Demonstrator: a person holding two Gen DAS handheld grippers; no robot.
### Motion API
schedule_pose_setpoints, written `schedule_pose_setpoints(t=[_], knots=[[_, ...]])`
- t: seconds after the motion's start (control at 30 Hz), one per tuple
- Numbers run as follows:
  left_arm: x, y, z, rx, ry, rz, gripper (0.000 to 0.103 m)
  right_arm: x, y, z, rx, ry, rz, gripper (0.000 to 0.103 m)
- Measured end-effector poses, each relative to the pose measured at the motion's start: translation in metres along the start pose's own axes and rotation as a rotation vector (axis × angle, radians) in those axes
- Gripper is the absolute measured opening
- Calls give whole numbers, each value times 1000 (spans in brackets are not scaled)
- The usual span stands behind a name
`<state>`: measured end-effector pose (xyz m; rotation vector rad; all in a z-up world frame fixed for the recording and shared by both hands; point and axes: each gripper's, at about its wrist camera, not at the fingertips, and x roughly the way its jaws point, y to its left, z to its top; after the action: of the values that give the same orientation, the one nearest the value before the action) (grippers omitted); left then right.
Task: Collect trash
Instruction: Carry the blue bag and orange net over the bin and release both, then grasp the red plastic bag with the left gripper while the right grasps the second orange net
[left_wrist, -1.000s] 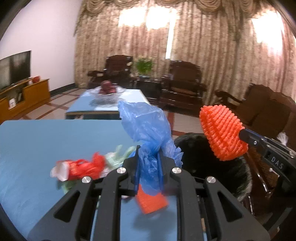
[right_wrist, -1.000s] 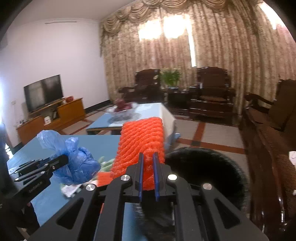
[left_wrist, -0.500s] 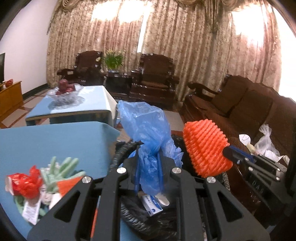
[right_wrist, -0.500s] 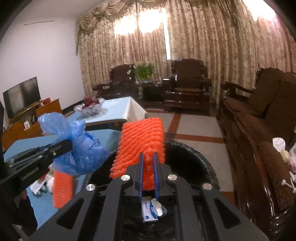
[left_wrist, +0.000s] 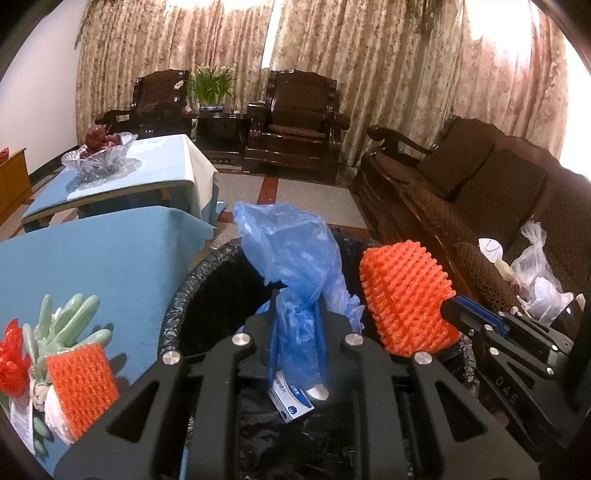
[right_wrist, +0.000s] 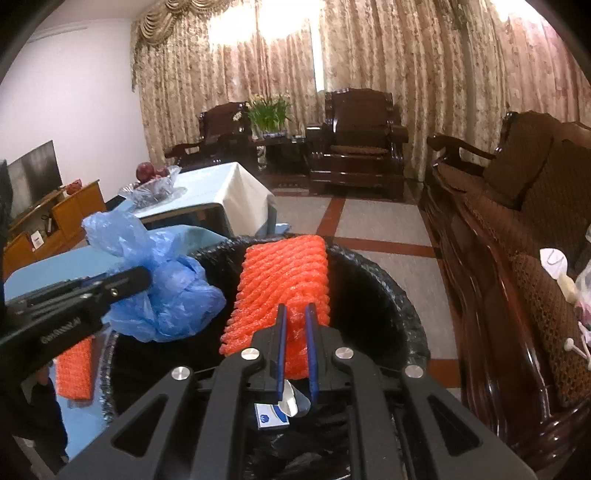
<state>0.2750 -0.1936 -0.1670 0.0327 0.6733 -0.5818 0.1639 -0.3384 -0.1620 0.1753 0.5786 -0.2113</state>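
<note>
Blue plastic bag (left_wrist: 295, 266) and orange foam net (right_wrist: 282, 291) pinched above bin (right_wrist: 391, 295).

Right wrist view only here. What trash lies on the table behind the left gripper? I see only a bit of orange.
Observer: Beside that second orange net, the left wrist view shows pale green foam nets and a red wrapper on the table.
Operator: Is the blue bag lined up with the bin?
Observer: Yes. The left gripper pinches the blue bag, and its tail hangs over the bin opening, not the rim.
Operator: And that white thing at my right edge?
Observer: White plastic bags on the sofa seat.
</note>
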Motion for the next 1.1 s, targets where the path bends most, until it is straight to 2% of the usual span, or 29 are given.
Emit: schedule_pose_setpoints(t=[0.1, 0.2, 0.27, 0.3, 0.37, 0.4, 0.43, 0.47, 0.5, 0.53, 0.67, 0.87, 1.1], knots=[[6, 1, 0, -5, 20, -12, 18, 8, -5, -4, 2, 27, -13, 10], [10, 1, 5, 0, 34, -23, 30, 14, -10, -6, 3, 47, -24, 15], [7, 1, 6, 7, 34, -34, 49, 14, -13, -8, 0, 51, -37, 19], [5, 0, 5, 9, 30, -36, 51, 13, -14, -8, 1, 53, -39, 25], [-1, -1, 4, 18, 22, -39, 63, 7, -15, -8, 8, 45, -53, 42], [-6, 1, 3, 20, 16, -38, 65, 4, -16, -7, 11, 41, -57, 53], [-9, -1, 2, 19, 11, -37, 69, 0, -16, -6, 15, 34, -61, 70], [-14, 1, 2, 18, 4, -36, 72, -5, -15, -5, 18, 24, -68, 78], [-21, 3, 1, 18, -5, -32, 73, -11, -14, -4, 18, 7, -78, 92], [-27, 6, 1, 19, -16, -24, 77, -16, -14, -3, 17, -6, -84, 96], [-61, 22, -3, 25, -80, 29, 86, -33, -8, 2, 31, -33, -59, 97], [-108, 54, -12, 17, -144, 120, 88, -56, 21, 9, 49, -82, -6, 97], [-174, 106, -29, -56, -202, 240, 88, -73, 82, 17, 18, -122, 104, 97]])
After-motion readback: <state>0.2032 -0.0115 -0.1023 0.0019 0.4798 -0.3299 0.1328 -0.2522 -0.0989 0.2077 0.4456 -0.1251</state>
